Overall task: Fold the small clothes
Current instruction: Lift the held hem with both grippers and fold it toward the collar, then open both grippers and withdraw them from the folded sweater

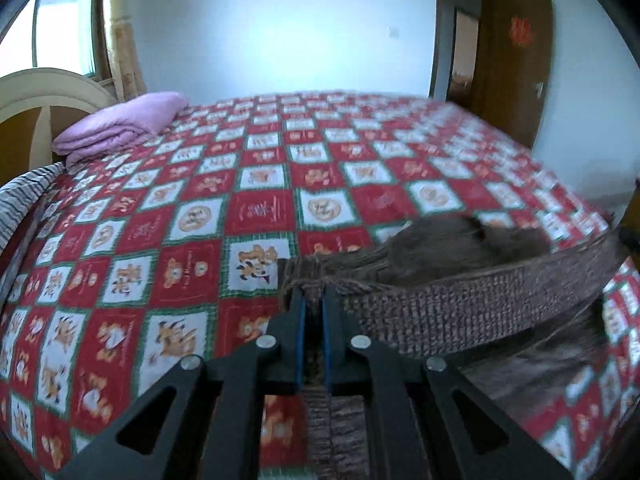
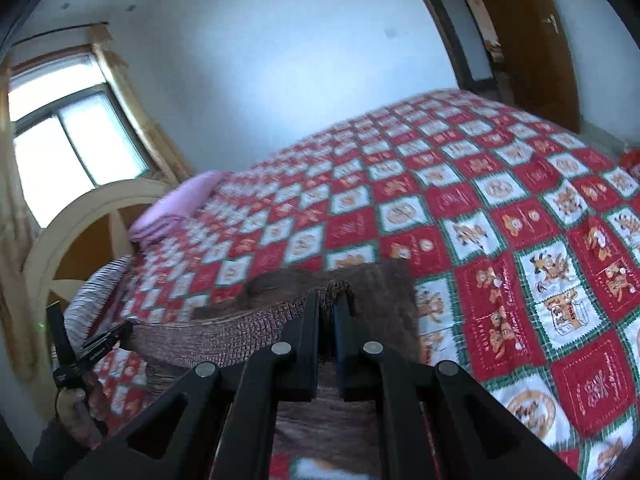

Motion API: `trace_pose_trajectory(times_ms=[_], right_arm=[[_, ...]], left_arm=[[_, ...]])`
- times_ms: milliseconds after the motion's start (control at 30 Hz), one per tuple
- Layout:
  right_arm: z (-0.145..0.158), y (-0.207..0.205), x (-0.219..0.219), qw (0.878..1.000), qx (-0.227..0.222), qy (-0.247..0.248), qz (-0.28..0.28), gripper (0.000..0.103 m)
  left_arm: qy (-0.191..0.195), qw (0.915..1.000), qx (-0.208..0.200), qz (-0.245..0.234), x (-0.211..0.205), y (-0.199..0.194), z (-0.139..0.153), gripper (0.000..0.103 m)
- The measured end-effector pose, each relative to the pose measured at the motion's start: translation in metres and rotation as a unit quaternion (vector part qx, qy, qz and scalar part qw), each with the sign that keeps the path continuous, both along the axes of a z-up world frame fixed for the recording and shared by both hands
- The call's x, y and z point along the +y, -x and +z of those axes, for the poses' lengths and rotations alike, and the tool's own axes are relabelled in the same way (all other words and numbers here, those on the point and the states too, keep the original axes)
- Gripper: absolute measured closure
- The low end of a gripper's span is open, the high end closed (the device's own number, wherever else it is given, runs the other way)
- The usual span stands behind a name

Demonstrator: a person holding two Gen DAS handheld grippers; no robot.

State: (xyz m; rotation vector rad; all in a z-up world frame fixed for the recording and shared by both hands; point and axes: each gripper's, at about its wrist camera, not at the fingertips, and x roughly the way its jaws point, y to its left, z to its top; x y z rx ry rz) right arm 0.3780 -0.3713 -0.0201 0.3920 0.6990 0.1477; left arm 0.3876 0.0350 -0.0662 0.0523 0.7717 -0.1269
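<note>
Each tool, left tool [image 1: 314, 300] and right tool [image 2: 327, 304], is clamped on one end of the brown garment's [image 1: 460, 312] ribbed hem, stretched crosswise between them above the bed [image 1: 260, 184].

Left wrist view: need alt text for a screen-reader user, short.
The left gripper is shut on one corner of a brown knit garment, whose ribbed band stretches taut to the right above a bed with a red, white and green checked cover. A folded pink blanket lies at the bed's far left corner, near a window.
</note>
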Motion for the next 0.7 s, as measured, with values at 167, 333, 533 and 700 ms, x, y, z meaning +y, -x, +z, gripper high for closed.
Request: trace_pose_trajectory(times_ms=[167, 333, 533, 700], right_arm=[[-0.034, -0.050, -0.004, 0.999, 0.039, 0.016, -0.012, 0.097], [-0.078, -0.099, -0.002, 0.991, 0.108, 0.077, -0.013, 0.092], [-0.076, -0.068, 0.024, 0.982, 0.086, 0.165, 0.036, 0.034], [-0.094, -0.066, 0.056, 0.955, 0.107, 0.264, 0.084, 0.034]], left_arm=[[-0.039, 0.9984, 0.040, 0.000, -0.016, -0.043, -0.039, 0.095], [-0.057, 0.9955, 0.065, 0.038, -0.009, -0.049, -0.055, 0.088], [-0.071, 0.9969, 0.017, 0.031, 0.007, 0.008, -0.047, 0.029], [-0.154, 0.9879, 0.018, -0.007, -0.019, 0.006, -0.069, 0.028]])
